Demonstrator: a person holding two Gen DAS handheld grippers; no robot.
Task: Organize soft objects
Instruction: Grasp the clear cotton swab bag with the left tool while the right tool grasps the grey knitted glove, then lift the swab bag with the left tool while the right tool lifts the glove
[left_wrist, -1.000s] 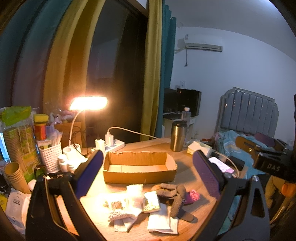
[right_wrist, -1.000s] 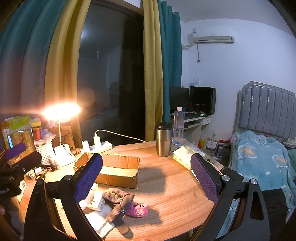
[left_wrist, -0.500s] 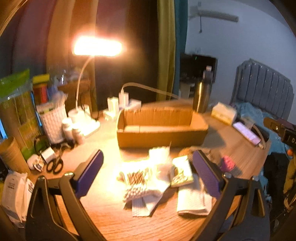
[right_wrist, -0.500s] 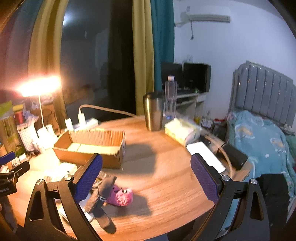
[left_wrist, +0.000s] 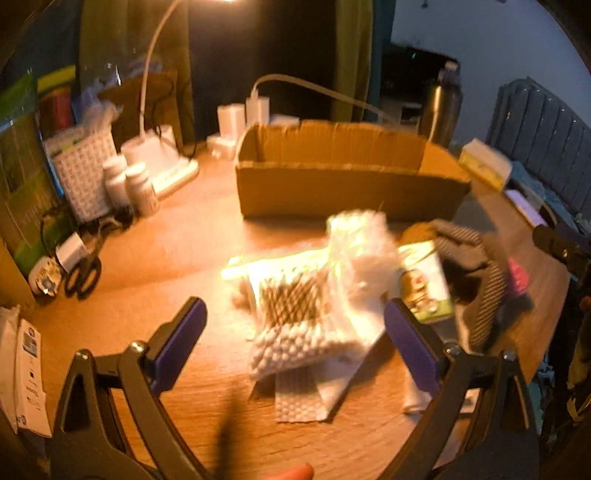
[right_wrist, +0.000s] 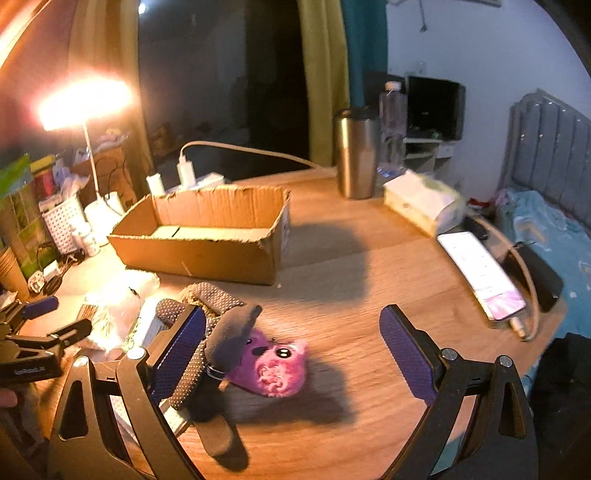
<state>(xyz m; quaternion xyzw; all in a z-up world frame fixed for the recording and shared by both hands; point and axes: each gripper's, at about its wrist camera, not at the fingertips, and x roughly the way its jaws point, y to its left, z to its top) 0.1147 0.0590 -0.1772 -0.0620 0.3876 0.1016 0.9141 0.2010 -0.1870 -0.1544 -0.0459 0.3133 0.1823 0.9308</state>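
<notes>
Wooden round table (left_wrist: 177, 240) is filling the left wrist view, lit warm by a desk lamp whose white base (left_wrist: 162, 162) is sitting at upper left. Left gripper (left_wrist: 295, 325) is hanging low in frame with its purple-padded fingers (left_wrist: 181, 332) spread wide, holding nothing, and is framing a blurred heap at centre: a packet of cotton swabs (left_wrist: 295, 317) lying on white tissue sheets (left_wrist: 303, 398), crinkled clear plastic (left_wrist: 358, 240) just above it, a green-and-white packet (left_wrist: 424, 280) to the right. Further right, a grey dotted sock (left_wrist: 480, 280) is lying against something pink (left_wrist: 517, 277). Open cardboard box (left_wrist: 347, 184) is standing behind the heap, upper centre; scissors (left_wrist: 85, 269) and a white basket (left_wrist: 83, 173) are sitting at left. In the right wrist view, the right gripper (right_wrist: 291, 343) is likewise spread and holding nothing, its left pad (right_wrist: 181, 343) just beside the grey dotted sock (right_wrist: 218, 306). Pink plush toy (right_wrist: 273, 362) is lying between the pads at lower centre, partly under a dark grey sock (right_wrist: 232, 332). Cardboard box (right_wrist: 207, 254) is standing at centre left, beyond the socks. Steel tumbler (right_wrist: 356, 151), tissue pack (right_wrist: 421, 203) and phone (right_wrist: 480, 273) are sitting toward the right. Left gripper (right_wrist: 40, 325) is showing at the left edge, over the plastic-wrapped pile.
</notes>
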